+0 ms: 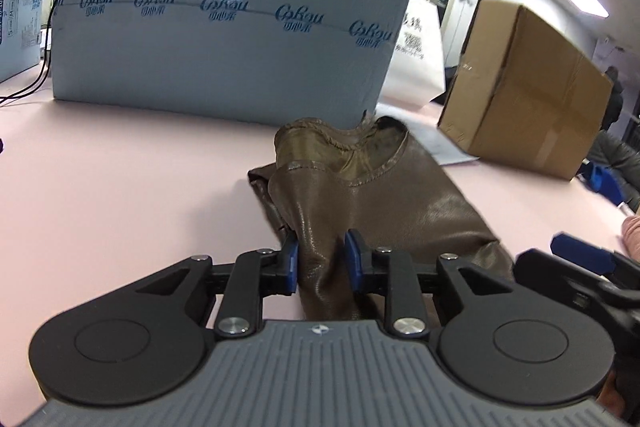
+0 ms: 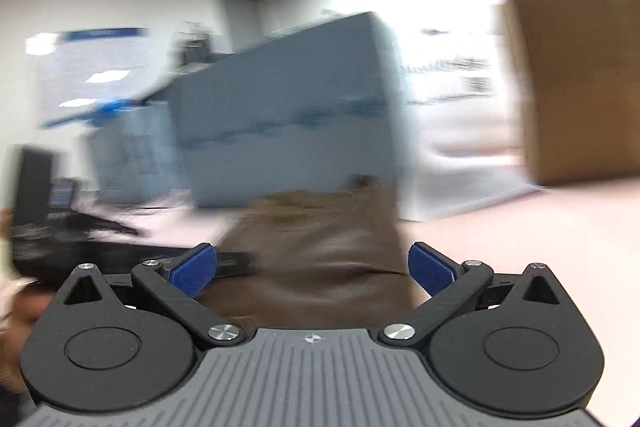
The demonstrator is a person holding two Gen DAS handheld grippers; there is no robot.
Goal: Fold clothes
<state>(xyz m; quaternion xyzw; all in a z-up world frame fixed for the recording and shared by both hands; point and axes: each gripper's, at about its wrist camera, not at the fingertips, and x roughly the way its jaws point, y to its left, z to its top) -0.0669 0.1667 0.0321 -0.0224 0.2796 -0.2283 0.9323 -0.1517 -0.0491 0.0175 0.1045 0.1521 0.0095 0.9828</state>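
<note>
- Your left gripper [image 1: 322,259] pinches a raised fold of the brown leather-look garment [image 1: 384,195]; both blue pads [image 1: 291,261] press the bunched material from either side.
- The garment lies on the pink table [image 1: 120,195], stretching away from that gripper toward the big grey box [image 1: 224,27]. Its far hemmed opening stands up, showing an olive lining.
- A brown cardboard box [image 1: 528,87] sits on the table to the right of the garment, well apart from it.
- The right gripper shows at the right edge of the left wrist view, just beside the garment's near right corner.
- Your right gripper [image 2: 312,271] has its jaws spread wide. The garment [image 2: 320,247] lies between and beyond the blue pads [image 2: 192,273], but the pads do not press it.
- The right wrist view is heavily blurred; finer detail there cannot be told.
</note>
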